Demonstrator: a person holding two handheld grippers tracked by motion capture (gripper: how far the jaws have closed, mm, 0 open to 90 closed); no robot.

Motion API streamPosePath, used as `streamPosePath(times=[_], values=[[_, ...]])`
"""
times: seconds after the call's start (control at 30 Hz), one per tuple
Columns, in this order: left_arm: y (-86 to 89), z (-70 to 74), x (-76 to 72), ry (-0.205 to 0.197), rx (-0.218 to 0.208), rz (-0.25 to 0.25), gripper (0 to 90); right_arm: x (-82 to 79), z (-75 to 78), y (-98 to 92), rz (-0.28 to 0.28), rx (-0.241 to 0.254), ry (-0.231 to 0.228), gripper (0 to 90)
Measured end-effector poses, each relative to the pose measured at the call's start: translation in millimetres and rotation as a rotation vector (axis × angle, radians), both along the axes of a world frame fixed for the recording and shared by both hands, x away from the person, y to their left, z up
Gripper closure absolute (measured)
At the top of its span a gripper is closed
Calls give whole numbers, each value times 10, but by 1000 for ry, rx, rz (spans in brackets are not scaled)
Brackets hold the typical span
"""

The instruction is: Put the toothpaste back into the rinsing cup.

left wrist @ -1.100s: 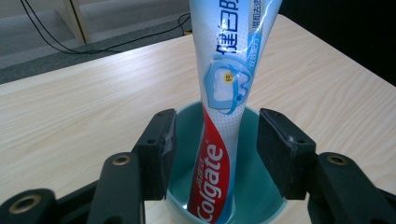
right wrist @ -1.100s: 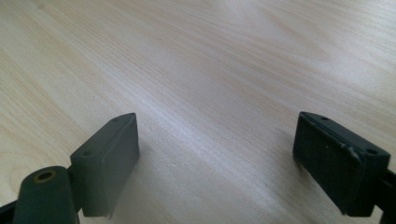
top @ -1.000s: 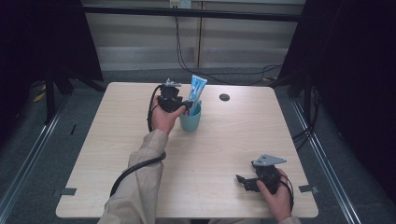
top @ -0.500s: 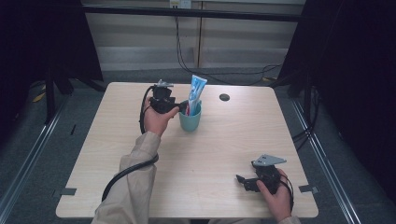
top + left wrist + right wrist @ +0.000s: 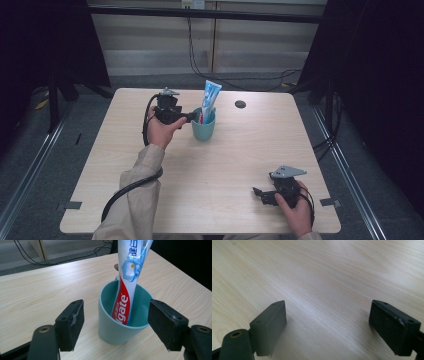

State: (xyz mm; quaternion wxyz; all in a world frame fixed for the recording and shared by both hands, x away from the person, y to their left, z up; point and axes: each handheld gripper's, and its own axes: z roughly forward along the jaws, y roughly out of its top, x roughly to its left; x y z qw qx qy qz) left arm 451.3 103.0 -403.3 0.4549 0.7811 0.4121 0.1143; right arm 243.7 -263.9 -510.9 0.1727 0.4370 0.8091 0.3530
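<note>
A teal mug point(image 5: 203, 127) point(image 5: 120, 320) stands near the table's far middle, holding an upright Colgate toothpaste tube point(image 5: 209, 99) point(image 5: 127, 290). My left gripper point(image 5: 190, 117) point(image 5: 116, 327) is just left of the mug, open, its jaws pointing at the mug with nothing between them. At the table's near right, my right gripper point(image 5: 261, 194) point(image 5: 328, 327) rests low over bare wood, open and holding nothing.
A small dark round object point(image 5: 240, 104) lies on the light wooden table point(image 5: 235, 160) behind and right of the mug. A black cable point(image 5: 127, 192) trails from the left gripper along the sleeve. Dark floor and metal rails surround the table.
The left gripper has drawn back to the left, away from the mug. The tube stays in the mug. The right gripper has not moved.
</note>
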Motion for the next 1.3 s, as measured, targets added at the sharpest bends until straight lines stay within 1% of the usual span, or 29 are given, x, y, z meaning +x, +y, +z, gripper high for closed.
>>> streamPosePath(times=[0.07,0.2,0.23,0.47,0.53,0.6,0.7,0.83,0.87,0.93,0.97,1.03,1.07,1.13,1.3], values=[[19,-10,-8,1,-11,4,277,0,1,0,-1,-1,1,140],[74,-29,-31,5,-6,-8,255,-1,1,1,-2,1,3,140],[82,-35,-41,5,-12,-8,250,-1,1,1,-2,1,1,140],[188,-71,-83,34,-26,-23,210,-3,2,2,-3,2,4,140],[209,-72,-97,28,-26,-23,208,0,0,1,-1,1,1,140],[233,-75,-113,30,-35,-26,204,1,0,-1,1,-1,-1,140],[273,-77,-137,34,-38,-27,196,0,0,1,-1,1,1,140],[332,-84,-174,32,-61,-28,186,-1,0,2,-1,2,2,140],[349,-88,-188,33,-76,-28,186,0,0,1,-1,1,0,140],[378,-88,-208,34,-77,-31,181,-1,1,1,-1,1,2,140],[393,-89,-221,27,-85,-30,180,-1,0,2,-1,2,2,140],[416,-91,-241,30,-94,-33,179,-1,1,3,-2,3,2,140],[434,-95,-256,26,-97,-29,175,-1,1,3,-2,3,2,140],[462,-104,-273,33,-101,-33,173,0,0,1,0,1,0,140],[535,-119,-321,20,-102,-43,167,-2,1,3,-2,3,3,140]])
